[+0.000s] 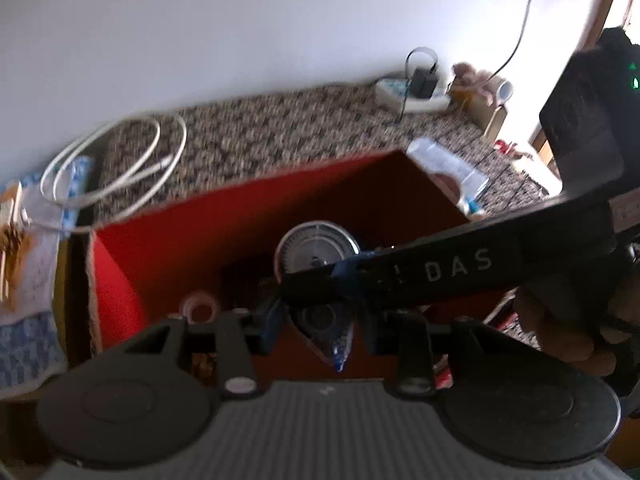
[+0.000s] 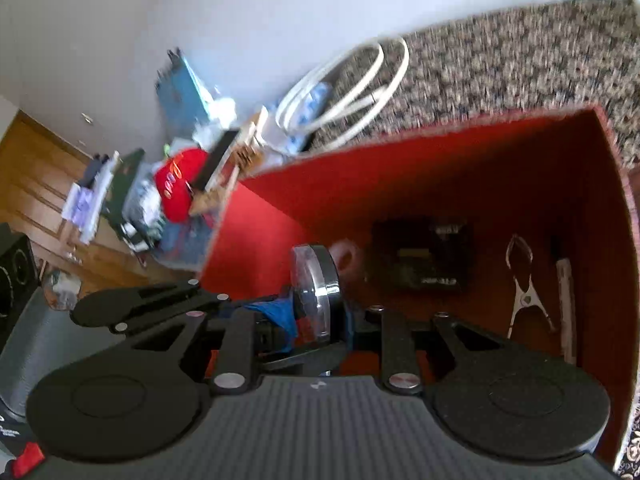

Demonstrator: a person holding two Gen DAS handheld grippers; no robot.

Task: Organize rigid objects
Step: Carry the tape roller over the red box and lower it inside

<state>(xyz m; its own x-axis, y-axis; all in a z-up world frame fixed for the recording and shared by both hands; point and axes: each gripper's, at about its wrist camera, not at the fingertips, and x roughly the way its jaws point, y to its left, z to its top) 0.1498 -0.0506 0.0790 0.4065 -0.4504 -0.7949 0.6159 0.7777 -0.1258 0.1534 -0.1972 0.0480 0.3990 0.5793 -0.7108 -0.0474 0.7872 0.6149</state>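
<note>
The round clear-faced gauge hangs over the red box, pinched edge-on in the right gripper. The left gripper nips a pointed clear packet. In the box, a black case lies at twelve o'clock of the gauge, a metal clip at three, with bare red floor between; a patterned counter runs beyond the far rim.

left gripper: tilted steeply down, jaws partly closed on a small dark clear-fronted item
right gripper: angled down, jaws clamped on a round clear-faced disc
hand: seen on right gripper's handle
</note>
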